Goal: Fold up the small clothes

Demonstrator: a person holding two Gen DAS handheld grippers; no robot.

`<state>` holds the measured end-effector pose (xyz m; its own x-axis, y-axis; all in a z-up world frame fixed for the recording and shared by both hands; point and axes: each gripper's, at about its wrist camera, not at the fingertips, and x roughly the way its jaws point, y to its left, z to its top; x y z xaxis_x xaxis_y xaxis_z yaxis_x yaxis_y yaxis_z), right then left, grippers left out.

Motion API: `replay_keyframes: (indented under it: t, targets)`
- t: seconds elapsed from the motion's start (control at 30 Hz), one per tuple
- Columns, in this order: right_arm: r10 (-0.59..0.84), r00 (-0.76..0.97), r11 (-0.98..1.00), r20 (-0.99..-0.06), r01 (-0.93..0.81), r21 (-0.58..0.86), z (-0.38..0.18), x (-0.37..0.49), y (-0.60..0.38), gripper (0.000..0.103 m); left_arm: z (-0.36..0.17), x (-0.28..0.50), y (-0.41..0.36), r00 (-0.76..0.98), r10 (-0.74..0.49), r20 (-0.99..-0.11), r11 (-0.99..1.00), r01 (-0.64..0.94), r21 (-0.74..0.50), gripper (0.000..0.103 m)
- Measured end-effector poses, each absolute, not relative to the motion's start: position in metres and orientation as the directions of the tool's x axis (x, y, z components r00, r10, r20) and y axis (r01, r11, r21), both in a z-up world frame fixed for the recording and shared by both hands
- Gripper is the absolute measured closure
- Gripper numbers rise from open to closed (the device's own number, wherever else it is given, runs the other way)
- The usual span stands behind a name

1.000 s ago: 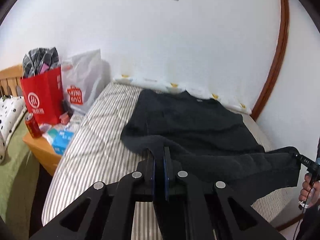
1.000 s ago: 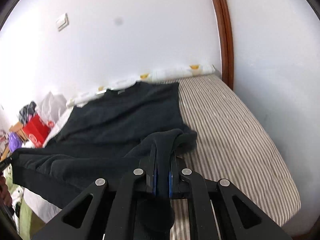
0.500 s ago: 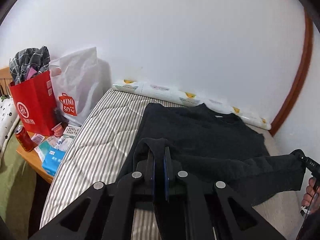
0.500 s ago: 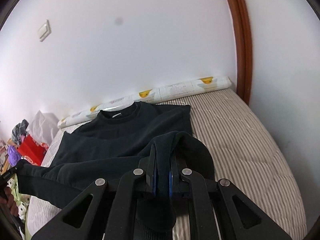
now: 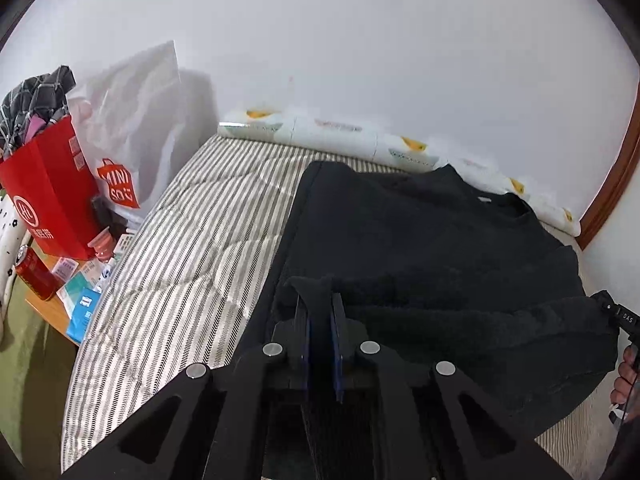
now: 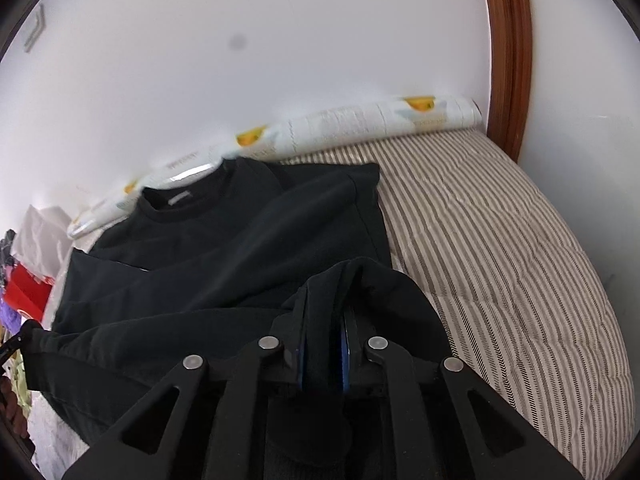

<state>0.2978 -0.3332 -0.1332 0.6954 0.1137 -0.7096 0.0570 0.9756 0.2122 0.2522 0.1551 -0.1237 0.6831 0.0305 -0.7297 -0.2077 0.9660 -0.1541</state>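
A black sweatshirt point(image 5: 420, 240) lies on the striped bed, collar toward the wall; it also shows in the right wrist view point(image 6: 224, 248). My left gripper point(image 5: 318, 304) is shut on the left corner of its hem, held above the body of the shirt. My right gripper point(image 6: 326, 320) is shut on the right corner of the hem. The hem edge hangs stretched between the two grippers over the lower part of the sweatshirt. The right gripper's body shows at the right edge of the left wrist view point(image 5: 616, 316).
The striped mattress point(image 5: 192, 248) runs to a white wall, with a patterned roll point(image 5: 340, 136) along its far edge. At the left stand a red paper bag point(image 5: 48, 192), a white bag point(image 5: 132, 120) and a red can point(image 5: 34, 274) on a wooden bedside table. A wooden door frame point(image 6: 508, 52) stands at the right.
Both grippers have carried the hem forward over the sweatshirt toward the collar and the wall. The grips have not changed.
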Motion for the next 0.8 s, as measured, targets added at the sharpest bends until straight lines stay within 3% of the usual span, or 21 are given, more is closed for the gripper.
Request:
replay_keyframes:
  t: [0.1,0.17,0.23,0.3,0.37,0.6,0.8]
  targets:
    - [0.110,0.683,0.978,-0.722,0.054,0.200,-0.133,0.294,-0.331,0.078,-0.124,0.250,0.154,0.669,0.023,-0.743,0.967,-0.204,-0.153,0.090]
    - [0.110,0.693,0.983,-0.713,0.032,0.183,-0.126,0.281,-0.330,0.061,-0.121,0.243,0.154,0.667,0.003,-0.745,0.970,-0.184,-0.160,0.084]
    - [0.100,0.721,0.988,-0.685,0.010,0.154,-0.116,0.256,-0.329,0.055,-0.119,0.232,0.156,0.669,-0.015,-0.743,0.969,-0.173,-0.175,0.077]
    - [0.083,0.739,0.991,-0.669,0.009,0.134,-0.111,0.234,-0.331,0.054,-0.119,0.216,0.159,0.677,-0.043,-0.735,0.962,-0.171,-0.215,0.062]
    - [0.007,0.751,0.991,-0.660,0.083,0.106,-0.111,0.213,-0.340,0.052,-0.125,0.198,0.162,0.678,-0.091,-0.729,0.952,-0.156,-0.264,0.052]
    - [0.024,0.687,0.947,-0.727,0.217,0.237,-0.142,0.181,-0.385,0.052,-0.156,0.152,0.168,0.644,-0.123,-0.755,0.933,-0.185,-0.310,0.052]
    - [0.052,0.699,0.916,-0.713,0.250,0.312,-0.150,0.170,-0.395,0.052,-0.173,0.151,0.170,0.633,-0.172,-0.754,0.912,-0.187,-0.365,0.052]
